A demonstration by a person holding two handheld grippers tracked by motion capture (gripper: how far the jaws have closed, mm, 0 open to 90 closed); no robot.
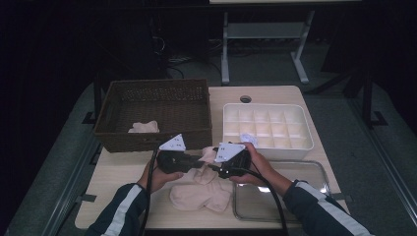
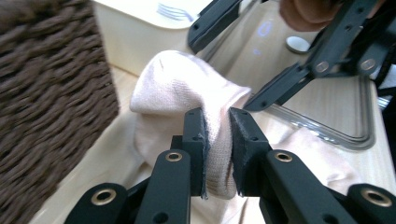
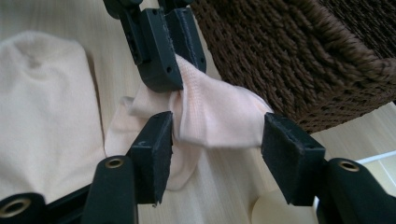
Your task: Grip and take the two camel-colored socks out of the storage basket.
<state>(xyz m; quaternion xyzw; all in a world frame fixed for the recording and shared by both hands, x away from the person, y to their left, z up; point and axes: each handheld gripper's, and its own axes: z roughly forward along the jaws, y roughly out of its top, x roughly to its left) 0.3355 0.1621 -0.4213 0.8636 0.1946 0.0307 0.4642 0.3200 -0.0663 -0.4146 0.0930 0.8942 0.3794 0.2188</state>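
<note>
Pinched in the left gripper [image 2: 217, 149]: a fold of the pale peach knitted cotton sock [image 2: 187, 88], pads clamped on the cloth and lifting it off the light wooden table [image 1: 123, 172]. Held that way, presumably, so the sock's loose end hangs free for the other tool to take or fold.

Standing apart around the same sock: the two jaws of the right gripper [image 3: 217, 156], facing the left one at close range. No pressing pads here; cloth between them, one pad just brushing or beside the fabric, the other clear of it with bare table showing in the gap. Likely a release, or a re-gripping further along the sock.

Lying flat on the table beneath both tools: a second pale peach sock [image 1: 201, 194], probably the partner awaiting pairing.

Just behind the lifted sock: the dark brown woven wicker basket [image 1: 152, 113], with another pale cloth piece [image 1: 143, 127] inside, seemingly the store of items to sort. Further right: the white plastic divided organiser tray [image 1: 268, 127], with a small white item in one cell, plausibly the destination. Nearest the right forearm: a clear glass rectangular dish [image 1: 305, 172].

Working so near the basket wall: some risk of the cloth snagging on the weave.
</note>
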